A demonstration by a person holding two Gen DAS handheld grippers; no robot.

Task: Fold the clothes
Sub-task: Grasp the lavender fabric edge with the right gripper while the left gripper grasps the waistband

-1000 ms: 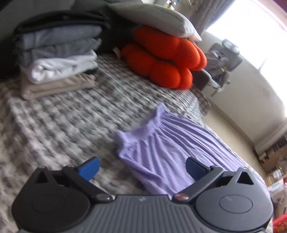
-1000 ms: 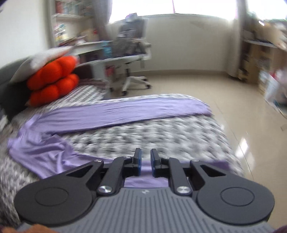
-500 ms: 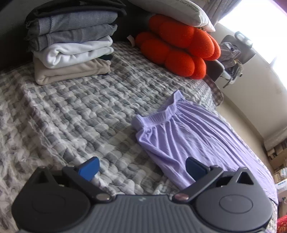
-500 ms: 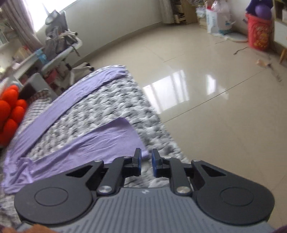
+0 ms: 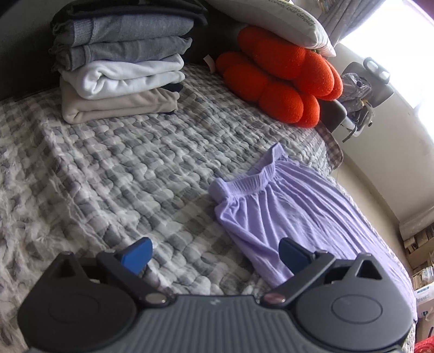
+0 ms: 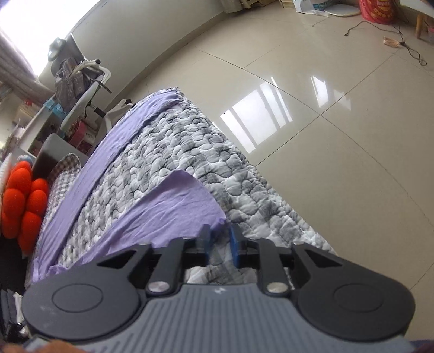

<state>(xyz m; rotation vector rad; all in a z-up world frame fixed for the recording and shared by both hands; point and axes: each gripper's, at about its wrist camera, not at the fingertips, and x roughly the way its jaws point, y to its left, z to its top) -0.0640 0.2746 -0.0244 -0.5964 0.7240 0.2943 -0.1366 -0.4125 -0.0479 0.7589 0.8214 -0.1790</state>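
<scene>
Right gripper [image 6: 219, 245]: my right claw sits at the foot edge of the bed, its jaws narrow but opening; only quilt shows in the gap, and the trouser cuff lies just off the left blue pad, apparently released.

Left gripper [image 5: 214, 256]: my left claw hangs wide and empty over the quilt [image 5: 130, 173], its right pad above the near edge of the purple cloth, not touching as far as I can tell.

Purple trousers [image 5: 293, 217]: spread lengthwise along the window side of the bed, waistband toward the head, one leg running along the far edge, the other leg's cuff [image 6: 187, 201] ending at the foot edge by my right claw.

Folded stack [image 5: 122, 62]: finished clothes piled at the head corner, well apart from the trousers.

Orange cushion [image 5: 284, 78]: at the head, under a white pillow [image 5: 271, 19].

Risk, cuff: I judge the cuff lies so near the foot edge that a careless nudge could tip it off.

Risk, fold: the legs lie splayed apart; folding from here without bringing them together would give a crooked, bunched result.

Risk, grab: a low pinch could catch quilt with the thin cloth.
</scene>
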